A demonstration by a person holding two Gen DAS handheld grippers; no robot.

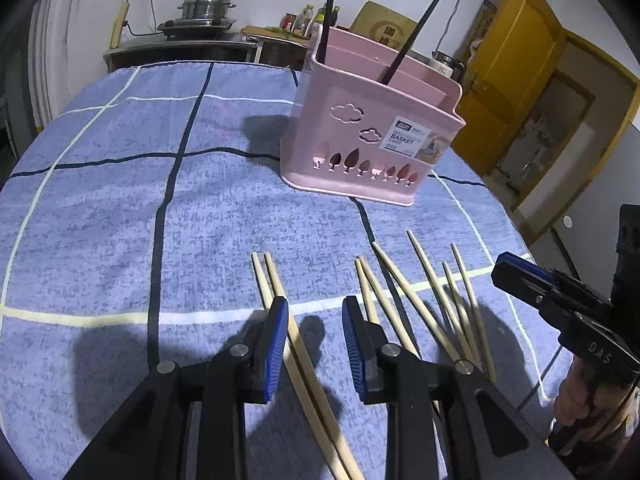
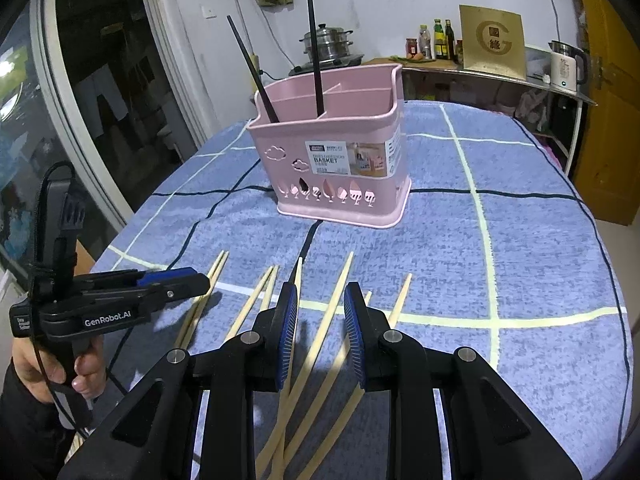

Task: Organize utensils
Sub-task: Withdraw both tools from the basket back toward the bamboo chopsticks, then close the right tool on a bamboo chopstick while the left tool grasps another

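A pink utensil basket [image 1: 368, 136] [image 2: 340, 160] stands on the blue checked cloth and holds two black chopsticks [image 1: 416, 32] [image 2: 314, 48]. Several pale wooden chopsticks [image 1: 400, 300] [image 2: 332, 312] lie loose on the cloth in front of it. My left gripper [image 1: 315, 344] is open just above a pair of wooden chopsticks [image 1: 298, 344], which runs between its fingers. My right gripper [image 2: 321, 332] is open above the spread of chopsticks to the right. Each gripper shows in the other's view, the right one [image 1: 516, 270] and the left one [image 2: 176, 280].
The table's cloth [image 1: 120, 208] [image 2: 540, 240] drops off at the left and right edges. Behind stand a steamer pot [image 1: 208, 4], bottles [image 2: 436, 40], a kettle [image 2: 566, 66] and a yellow door [image 1: 520, 80].
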